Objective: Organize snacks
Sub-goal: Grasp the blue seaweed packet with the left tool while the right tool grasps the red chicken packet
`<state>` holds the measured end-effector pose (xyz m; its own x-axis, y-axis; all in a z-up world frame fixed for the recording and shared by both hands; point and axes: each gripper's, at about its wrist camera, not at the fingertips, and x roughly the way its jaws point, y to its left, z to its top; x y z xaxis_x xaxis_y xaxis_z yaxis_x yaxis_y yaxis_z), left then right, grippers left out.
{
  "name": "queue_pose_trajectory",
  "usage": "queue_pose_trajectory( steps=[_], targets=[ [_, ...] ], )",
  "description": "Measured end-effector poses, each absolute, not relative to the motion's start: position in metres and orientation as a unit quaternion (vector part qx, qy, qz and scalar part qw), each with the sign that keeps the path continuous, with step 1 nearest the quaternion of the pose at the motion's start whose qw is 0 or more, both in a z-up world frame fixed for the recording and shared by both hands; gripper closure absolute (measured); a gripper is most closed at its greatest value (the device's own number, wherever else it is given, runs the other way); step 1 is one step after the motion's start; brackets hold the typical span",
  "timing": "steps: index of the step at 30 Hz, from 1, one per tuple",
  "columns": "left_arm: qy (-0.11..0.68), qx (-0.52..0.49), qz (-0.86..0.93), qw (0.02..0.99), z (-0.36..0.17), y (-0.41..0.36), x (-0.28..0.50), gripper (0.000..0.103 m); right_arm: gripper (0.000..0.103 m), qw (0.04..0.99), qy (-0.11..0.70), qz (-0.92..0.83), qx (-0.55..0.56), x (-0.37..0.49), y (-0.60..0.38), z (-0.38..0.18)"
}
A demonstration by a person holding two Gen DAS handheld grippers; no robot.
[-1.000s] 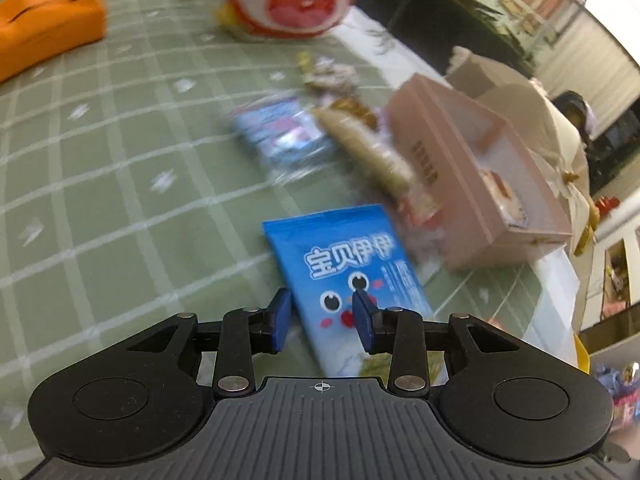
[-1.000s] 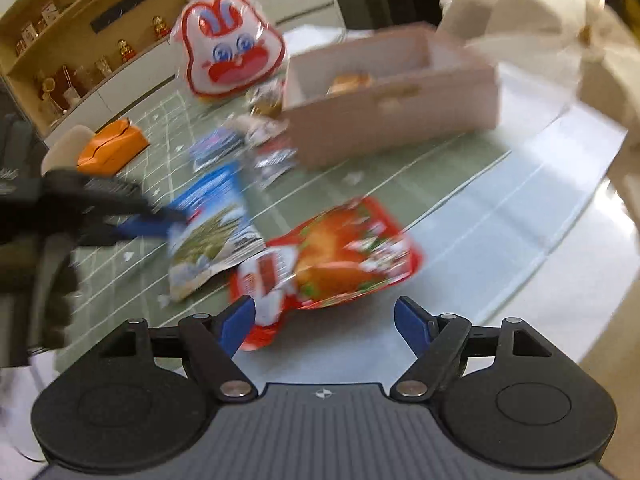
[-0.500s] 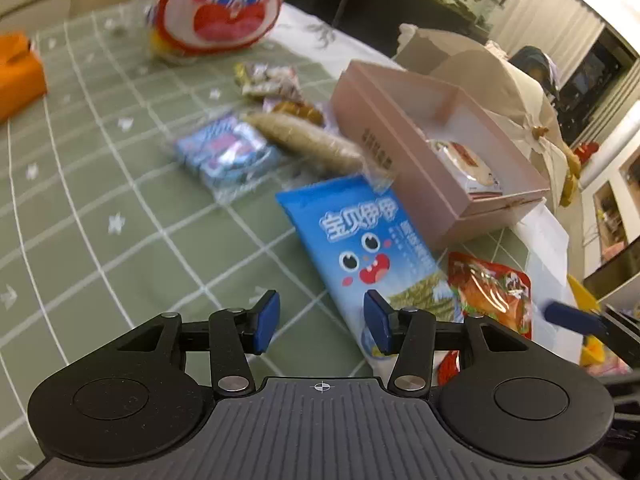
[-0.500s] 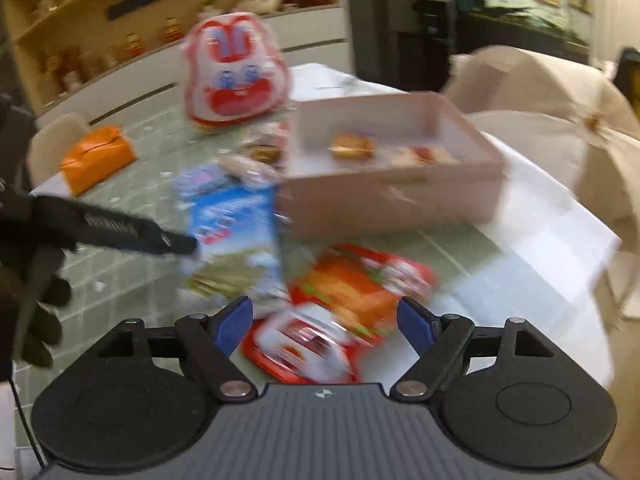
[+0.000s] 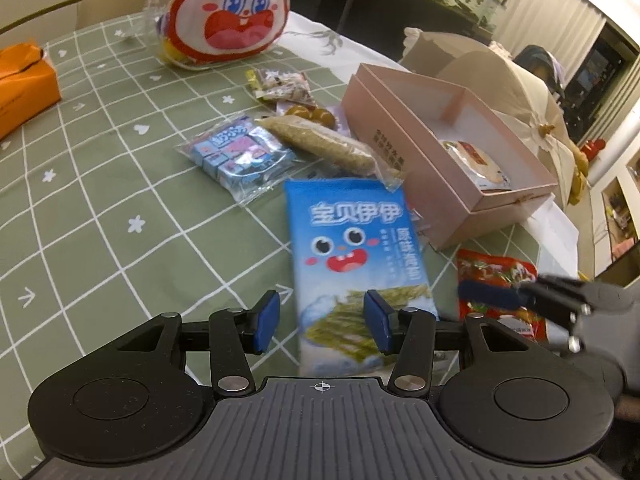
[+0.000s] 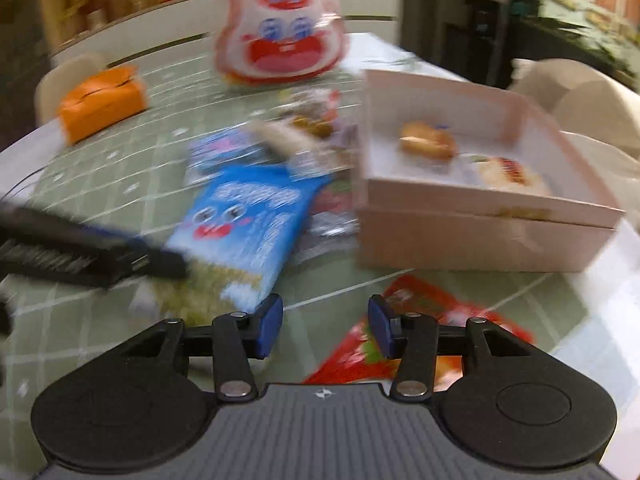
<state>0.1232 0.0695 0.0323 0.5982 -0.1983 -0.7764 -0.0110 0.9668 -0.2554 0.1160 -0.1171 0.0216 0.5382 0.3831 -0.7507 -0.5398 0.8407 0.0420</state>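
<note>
A blue snack bag with a cartoon face lies flat on the green checked tablecloth. My left gripper is open, its blue pads on either side of the bag's near end, not closed on it. The bag also shows blurred in the right wrist view. A red snack packet lies under my right gripper, which is open and empty above it. The packet also shows in the left wrist view. An open pink box holds two wrapped pastries.
A clear pack of blue candies, a long brown snack stick and small packets lie left of the box. A rabbit-shaped bag stands at the back, an orange tissue box at far left. The table edge runs right of the box.
My left gripper opened wider and pulled back along the blue bag. My right gripper narrowed its jaws and moved in over the red packet, closer to the box.
</note>
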Motion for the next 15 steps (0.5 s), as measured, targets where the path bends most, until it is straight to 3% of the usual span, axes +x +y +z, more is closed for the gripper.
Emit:
queue_pose_trajectory(
  steps=[3,7,11,15],
  targets=[
    [0.444,-0.109,-0.057,0.888,0.034,0.065,0.125,0.051,0.054,0.871,0.395,0.274,-0.100,0.102,-0.123,0.027],
    [0.443,-0.094,-0.061,0.890,0.036,0.059,0.128,0.051,0.030,0.899,0.361,0.224,-0.103,0.093,-0.143,0.032],
    [0.444,-0.084,-0.064,0.890,0.036,0.055,0.130,0.051,0.029,0.908,0.362,0.161,-0.136,0.101,-0.161,0.025],
    [0.437,-0.082,-0.060,0.894,0.040,0.055,0.127,0.051,0.025,0.916,0.367,0.125,-0.103,0.104,-0.187,0.024]
  ],
)
